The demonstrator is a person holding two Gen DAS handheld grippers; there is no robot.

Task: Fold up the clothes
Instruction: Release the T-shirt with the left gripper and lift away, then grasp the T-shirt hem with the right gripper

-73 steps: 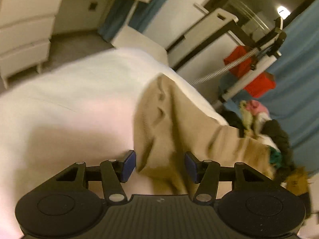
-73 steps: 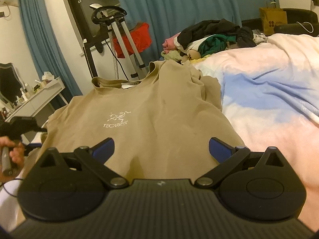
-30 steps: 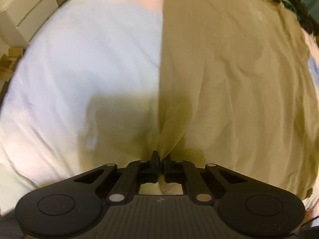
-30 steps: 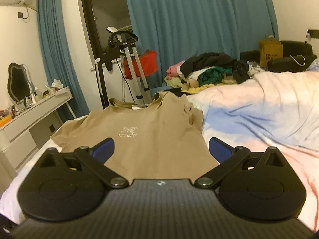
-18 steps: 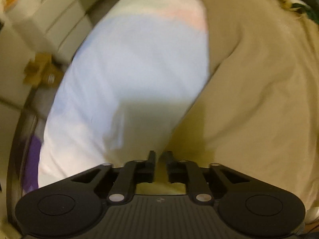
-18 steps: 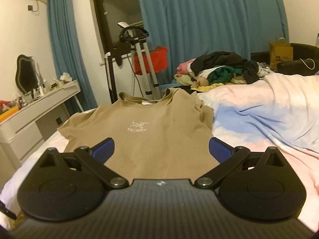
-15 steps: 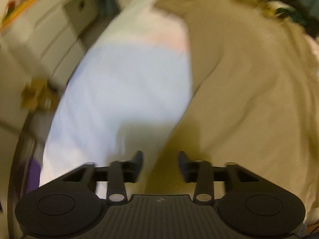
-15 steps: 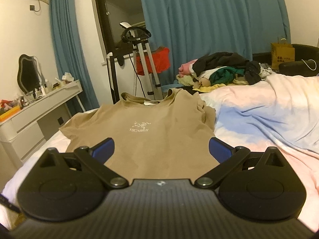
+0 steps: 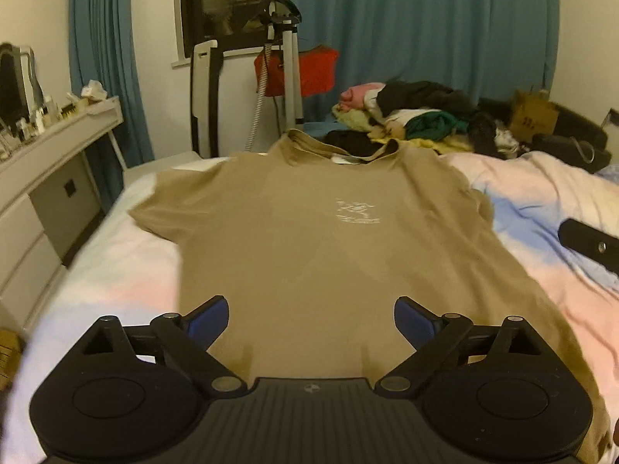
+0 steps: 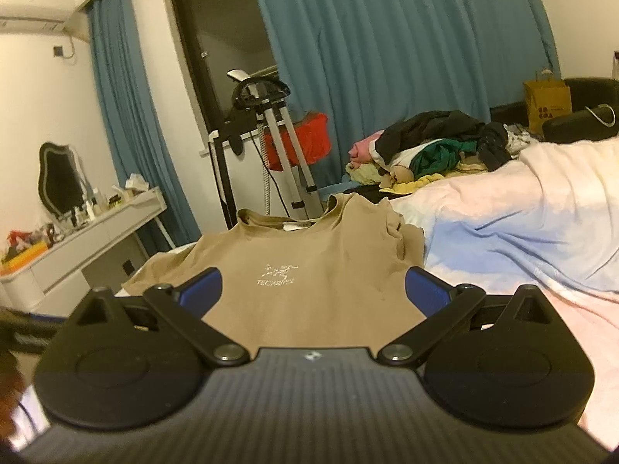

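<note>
A tan T-shirt (image 9: 309, 239) with a small white chest logo lies spread face up on the bed (image 9: 116, 270), collar at the far end. It also shows in the right wrist view (image 10: 309, 270). My left gripper (image 9: 311, 319) is open and empty, just above the shirt's near hem. My right gripper (image 10: 313, 290) is open and empty, held above the shirt's near end. Part of the right gripper (image 9: 588, 245) shows at the right edge of the left wrist view.
A pile of mixed clothes (image 9: 418, 116) lies beyond the shirt's collar. A garment steamer stand (image 9: 286, 69) and blue curtains (image 9: 425, 31) stand behind the bed. A white dresser (image 9: 42, 178) is on the left. A rumpled pastel duvet (image 10: 522, 224) covers the right side.
My left gripper let go of the shirt's left edge, opened wide and swung up to face along the shirt. The shirt now lies flat. My right gripper stayed open and lifted slightly.
</note>
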